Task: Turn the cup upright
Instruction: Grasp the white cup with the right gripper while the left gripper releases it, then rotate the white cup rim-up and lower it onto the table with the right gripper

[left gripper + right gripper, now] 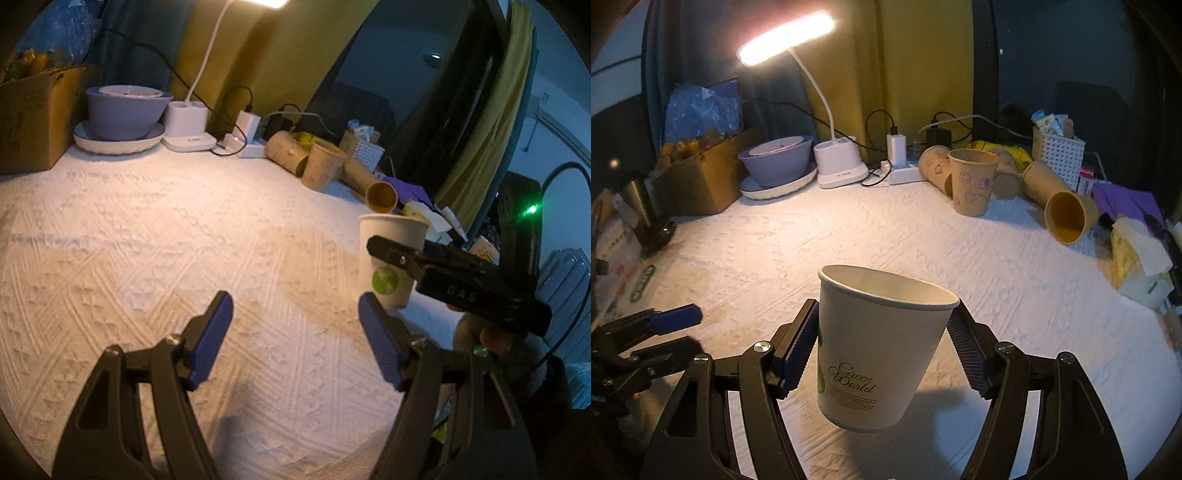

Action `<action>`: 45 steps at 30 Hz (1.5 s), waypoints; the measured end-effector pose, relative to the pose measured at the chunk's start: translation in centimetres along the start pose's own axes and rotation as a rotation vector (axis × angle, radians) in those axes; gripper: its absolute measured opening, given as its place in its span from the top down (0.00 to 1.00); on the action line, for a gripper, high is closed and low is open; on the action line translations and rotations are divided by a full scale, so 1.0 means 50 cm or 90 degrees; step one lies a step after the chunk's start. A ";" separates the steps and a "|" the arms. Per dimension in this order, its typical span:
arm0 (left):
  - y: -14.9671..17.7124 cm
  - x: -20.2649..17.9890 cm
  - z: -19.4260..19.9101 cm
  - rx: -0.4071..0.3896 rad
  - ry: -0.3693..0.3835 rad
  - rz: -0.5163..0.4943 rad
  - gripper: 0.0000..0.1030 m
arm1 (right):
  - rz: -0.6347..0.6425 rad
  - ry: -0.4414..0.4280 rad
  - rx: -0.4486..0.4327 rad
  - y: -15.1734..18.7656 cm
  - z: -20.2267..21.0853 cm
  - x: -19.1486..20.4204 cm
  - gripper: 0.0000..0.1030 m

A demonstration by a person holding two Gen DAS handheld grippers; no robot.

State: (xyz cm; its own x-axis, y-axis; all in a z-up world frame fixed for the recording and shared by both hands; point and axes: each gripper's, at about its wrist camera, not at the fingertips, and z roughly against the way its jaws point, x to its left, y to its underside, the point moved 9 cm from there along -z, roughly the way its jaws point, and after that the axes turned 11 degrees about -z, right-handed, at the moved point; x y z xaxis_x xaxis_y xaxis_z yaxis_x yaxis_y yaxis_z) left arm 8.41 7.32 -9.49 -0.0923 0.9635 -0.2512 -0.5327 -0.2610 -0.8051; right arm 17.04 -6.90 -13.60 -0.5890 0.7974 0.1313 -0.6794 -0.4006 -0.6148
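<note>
A white paper cup with a green logo and "Green World" print is held mouth-up, slightly tilted, above the white textured tablecloth. My right gripper is shut on the cup, its blue pads pressing both sides. In the left wrist view the same cup is at the right with the right gripper's black finger across it. My left gripper is open and empty over the cloth, left of the cup. It also shows at the left edge of the right wrist view.
Several brown paper cups stand or lie at the back right, next to a white basket. A lit desk lamp, a power strip, stacked bowls and a cardboard box line the back. A tissue pack lies right.
</note>
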 end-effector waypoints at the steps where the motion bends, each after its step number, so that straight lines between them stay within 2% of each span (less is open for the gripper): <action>1: -0.001 0.000 -0.002 0.001 0.000 0.001 0.30 | 0.002 0.004 -0.002 0.000 -0.001 -0.002 0.29; 5: -0.001 0.001 -0.007 0.006 -0.001 0.005 0.30 | 0.023 0.039 -0.019 0.003 -0.001 -0.008 0.29; 11: -0.001 0.002 -0.013 0.013 -0.003 0.010 0.30 | 0.047 0.057 -0.032 0.017 0.007 -0.001 0.29; 23: 0.005 -0.004 -0.024 0.031 -0.015 -0.006 0.30 | 0.040 0.056 -0.023 0.056 0.027 -0.007 0.29; 31: 0.009 -0.001 -0.030 0.038 -0.027 -0.013 0.30 | 0.039 0.070 -0.038 0.063 0.040 -0.020 0.28; 36: 0.011 -0.013 -0.029 0.036 -0.040 -0.041 0.21 | 0.032 0.066 -0.044 0.067 0.059 -0.021 0.25; 45: 0.014 -0.026 -0.021 0.035 -0.060 -0.061 0.20 | 0.010 0.056 -0.042 0.086 0.097 -0.031 0.24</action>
State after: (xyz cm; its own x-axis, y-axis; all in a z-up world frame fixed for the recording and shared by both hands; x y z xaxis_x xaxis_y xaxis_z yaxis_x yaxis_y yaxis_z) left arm 9.02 5.83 -10.29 -0.1159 0.9859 -0.1209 -0.5875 -0.1662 -0.7920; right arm 12.92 -12.04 -12.66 -0.5567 0.8290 0.0532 -0.6376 -0.3854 -0.6670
